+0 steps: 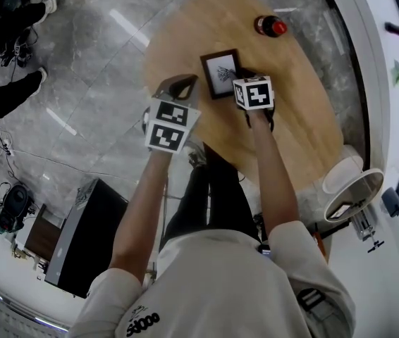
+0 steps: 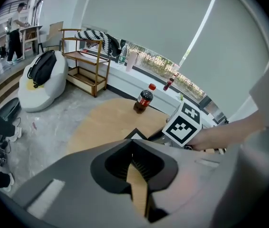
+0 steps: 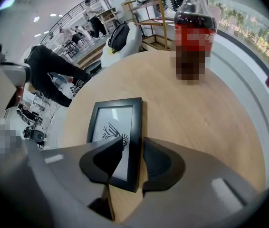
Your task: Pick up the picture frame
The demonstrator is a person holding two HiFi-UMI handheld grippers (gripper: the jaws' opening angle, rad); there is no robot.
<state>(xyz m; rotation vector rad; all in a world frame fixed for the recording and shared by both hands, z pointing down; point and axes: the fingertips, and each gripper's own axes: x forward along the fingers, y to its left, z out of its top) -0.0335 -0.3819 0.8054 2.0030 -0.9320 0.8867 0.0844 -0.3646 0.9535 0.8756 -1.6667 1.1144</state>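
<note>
The picture frame (image 1: pixel 221 74), black-rimmed with a line drawing, lies flat on the round wooden table (image 1: pixel 305 118). In the right gripper view my right gripper (image 3: pixel 132 148) points steeply down and stands open. Its jaws straddle the right rim of the frame (image 3: pixel 118 132) near the close corner, and the pads do not press on it. Its marker cube (image 1: pixel 254 92) sits at the frame's right edge. My left gripper (image 1: pixel 178 86) hangs just left of the frame, and its jaws (image 2: pixel 133 158) look shut with nothing between them. A corner of the frame (image 2: pixel 135 134) peeks above them.
A cola bottle (image 1: pixel 270 26) stands at the table's far side, beyond the frame. A black box (image 1: pixel 87 238) sits on the floor at the left and a white seat (image 1: pixel 351 189) at the right. A person's legs (image 1: pixel 9 48) show at the upper left.
</note>
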